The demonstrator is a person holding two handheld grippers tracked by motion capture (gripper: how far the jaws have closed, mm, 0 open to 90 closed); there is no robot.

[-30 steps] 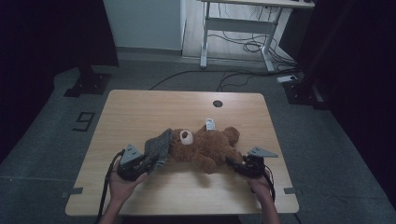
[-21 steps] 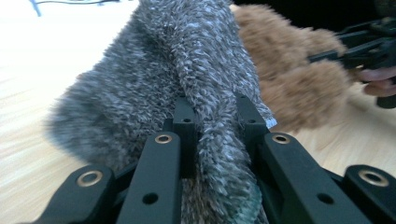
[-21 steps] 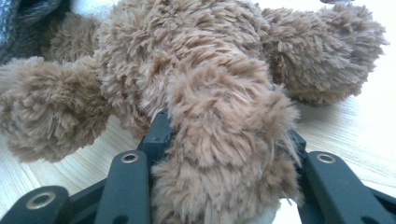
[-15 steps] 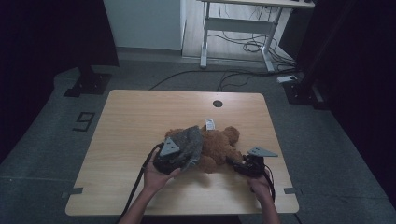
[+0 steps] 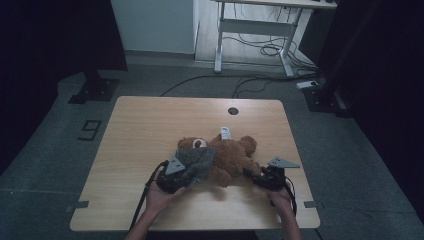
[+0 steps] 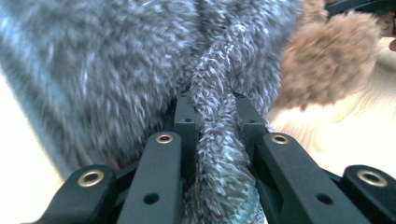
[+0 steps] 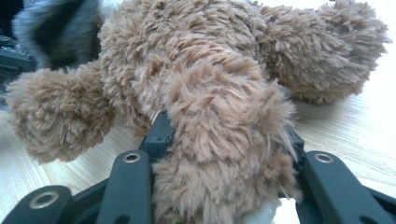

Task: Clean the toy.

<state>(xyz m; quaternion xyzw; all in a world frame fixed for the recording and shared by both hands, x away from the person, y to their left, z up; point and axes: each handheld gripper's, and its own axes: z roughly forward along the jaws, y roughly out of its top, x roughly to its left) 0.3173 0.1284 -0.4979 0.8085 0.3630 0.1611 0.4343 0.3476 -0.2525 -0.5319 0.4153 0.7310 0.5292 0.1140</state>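
High view: teddy bear (image 5: 227,157) lies mid-table (image 5: 150,125), grey cloth (image 5: 195,161) draped over its head side.
Left gripper (image 6: 215,116) view: jaws pinch a cloth fold; thin bite may slip.
Right gripper (image 7: 224,135) view: jaws clamp a bear leg; pulling could drag the bear.

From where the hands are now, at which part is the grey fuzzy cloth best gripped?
Grip the grey cloth at its bunched edge nearest the person, coming from the front of the table. That fold sticks out thin and free, while the rest drapes over the teddy bear. The left gripper already pinches it there.
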